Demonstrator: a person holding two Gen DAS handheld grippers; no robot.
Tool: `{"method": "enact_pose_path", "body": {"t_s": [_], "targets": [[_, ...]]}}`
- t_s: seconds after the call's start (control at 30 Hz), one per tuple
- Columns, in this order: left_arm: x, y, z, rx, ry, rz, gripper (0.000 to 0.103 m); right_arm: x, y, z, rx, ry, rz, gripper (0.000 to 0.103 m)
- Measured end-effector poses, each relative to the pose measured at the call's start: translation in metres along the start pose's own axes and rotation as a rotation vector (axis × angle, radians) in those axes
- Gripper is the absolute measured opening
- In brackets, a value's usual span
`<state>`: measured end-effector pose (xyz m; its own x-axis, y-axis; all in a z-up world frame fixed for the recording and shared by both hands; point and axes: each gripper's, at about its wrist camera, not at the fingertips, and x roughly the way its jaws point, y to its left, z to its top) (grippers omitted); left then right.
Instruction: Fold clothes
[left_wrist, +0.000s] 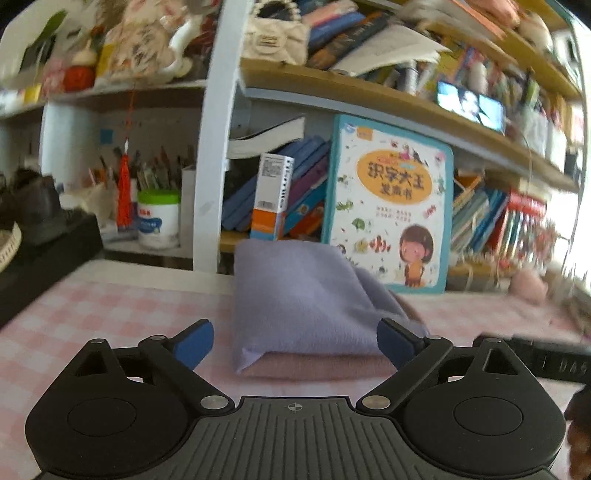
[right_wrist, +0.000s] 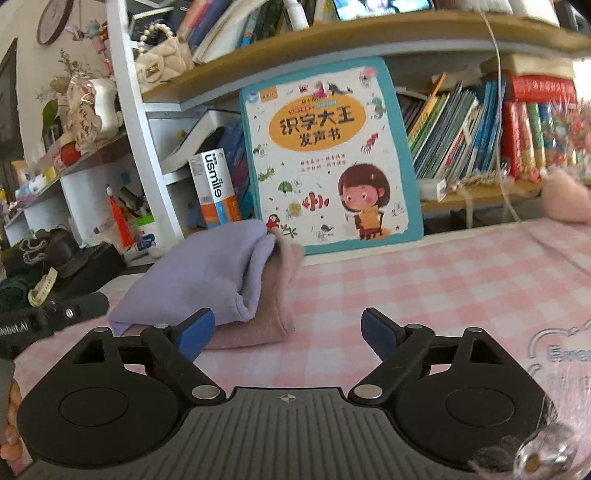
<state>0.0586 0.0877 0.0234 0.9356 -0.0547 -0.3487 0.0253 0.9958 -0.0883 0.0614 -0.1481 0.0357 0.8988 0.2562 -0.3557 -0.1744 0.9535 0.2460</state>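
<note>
A folded lilac cloth (left_wrist: 295, 299) lies on top of a folded pink cloth (left_wrist: 317, 365) on the pink checked tablecloth (left_wrist: 110, 310). My left gripper (left_wrist: 295, 345) is open, its blue pads on either side of the stack's near edge, holding nothing. In the right wrist view the same lilac cloth (right_wrist: 195, 273) and pink cloth (right_wrist: 258, 325) sit to the left. My right gripper (right_wrist: 288, 334) is open and empty, just right of the stack; its left pad (right_wrist: 194, 334) is close to the pink cloth.
A children's picture book (right_wrist: 328, 158) leans against the shelves behind the stack. Shelves hold books, a white jar (left_wrist: 159, 218) and a usmile box (right_wrist: 216, 188). Dark items (left_wrist: 40, 236) sit at the left table edge. A pink plush (right_wrist: 565, 199) lies far right.
</note>
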Motion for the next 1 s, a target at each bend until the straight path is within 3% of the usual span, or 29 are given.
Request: {"method": "enact_pose_path", "body": {"t_s": [0.13,0.3,0.53,1.0], "targets": [[-0.009,-0.012,-0.007,0.057,-0.002,0.039,0.101,-0.01,0.013,-0.005,-0.072,-0.017,-0.023,0.088],[-0.02,-0.016,-0.015,0.06,-0.012,0.063,0.103,-0.02,0.023,-0.009,-0.128,-0.041,-0.018,0.094],[-0.018,-0.016,-0.02,0.08,0.001,0.094,0.103,-0.021,0.03,-0.014,-0.174,-0.05,-0.057,0.094],[-0.012,-0.017,-0.024,0.074,0.022,0.099,0.103,-0.015,0.03,-0.017,-0.192,-0.028,-0.098,0.102]]}}
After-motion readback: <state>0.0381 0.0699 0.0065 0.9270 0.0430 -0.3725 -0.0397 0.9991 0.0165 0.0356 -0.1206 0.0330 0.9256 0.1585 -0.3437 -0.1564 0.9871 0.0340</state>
